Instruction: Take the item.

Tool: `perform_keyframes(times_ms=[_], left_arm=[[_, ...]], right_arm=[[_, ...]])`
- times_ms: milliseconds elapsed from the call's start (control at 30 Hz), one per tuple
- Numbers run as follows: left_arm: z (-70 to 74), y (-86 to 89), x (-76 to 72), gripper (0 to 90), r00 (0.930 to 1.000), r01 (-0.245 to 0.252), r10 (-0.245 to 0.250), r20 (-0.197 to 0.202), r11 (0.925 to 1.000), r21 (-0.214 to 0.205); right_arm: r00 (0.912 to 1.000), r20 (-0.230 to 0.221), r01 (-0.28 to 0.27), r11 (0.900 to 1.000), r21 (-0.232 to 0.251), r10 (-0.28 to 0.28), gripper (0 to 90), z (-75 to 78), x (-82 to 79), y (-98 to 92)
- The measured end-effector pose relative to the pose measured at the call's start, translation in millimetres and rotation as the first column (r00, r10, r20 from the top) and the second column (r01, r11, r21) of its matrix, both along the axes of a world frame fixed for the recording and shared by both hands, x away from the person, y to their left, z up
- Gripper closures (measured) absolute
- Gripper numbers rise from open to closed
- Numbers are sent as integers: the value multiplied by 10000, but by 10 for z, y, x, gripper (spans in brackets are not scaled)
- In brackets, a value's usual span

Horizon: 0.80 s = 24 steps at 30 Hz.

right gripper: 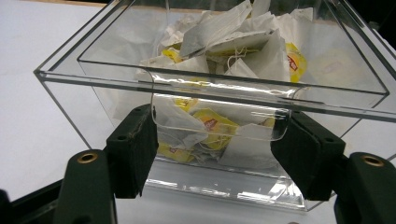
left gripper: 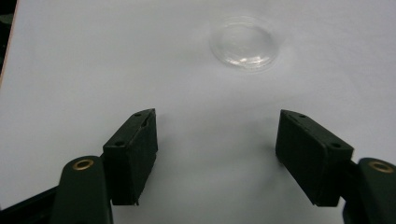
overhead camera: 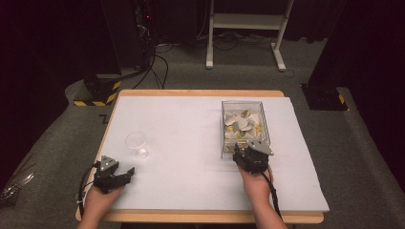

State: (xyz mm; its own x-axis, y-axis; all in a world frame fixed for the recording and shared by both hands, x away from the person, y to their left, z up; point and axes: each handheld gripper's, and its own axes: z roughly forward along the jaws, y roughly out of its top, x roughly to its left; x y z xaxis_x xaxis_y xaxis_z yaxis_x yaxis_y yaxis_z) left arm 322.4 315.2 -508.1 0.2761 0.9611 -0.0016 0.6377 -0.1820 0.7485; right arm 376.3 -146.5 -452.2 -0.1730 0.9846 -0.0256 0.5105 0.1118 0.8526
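A clear plastic box (overhead camera: 260,106) stands at the right of the white mat, holding several paper tea bags (overhead camera: 242,126) with yellow tags. My right gripper (overhead camera: 246,149) is at the box's near wall. In the right gripper view its jaws stand open on either side of the U-shaped notch in the box (right gripper: 210,88). The tea bags (right gripper: 233,42) lie behind that wall and nothing is held between the pads. A clear cup (overhead camera: 137,143) stands upright at the left. My left gripper (overhead camera: 125,172) rests near it, open and empty. The cup (left gripper: 243,43) sits ahead of its jaws.
The white mat (overhead camera: 181,124) covers a wooden table whose edge shows along the front and left. Behind the table are a white metal frame (overhead camera: 246,21), cables on the floor, and a black base with yellow-black tape (overhead camera: 98,93) at the back left.
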Motion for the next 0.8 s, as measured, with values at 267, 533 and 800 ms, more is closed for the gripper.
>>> perform_keyframes(times_ms=[267, 533, 800], left_arm=[[0, 0, 0, 297, 10000, 1, -1, -2, 10000, -1], [0, 0, 0, 297, 10000, -2, 2, -1, 10000, -4], [0, 0, 0, 297, 10000, 0, 0, 0, 10000, -3]], right_arm=[[10000, 22, -26, 10000, 11, 26, 326, -3, -62, 0], [9999, 88, -62, 10000, 36, 61, 326, -11, -144, -9], [9999, 99, -114, 9999, 101, 113, 326, -14, -246, -23]])
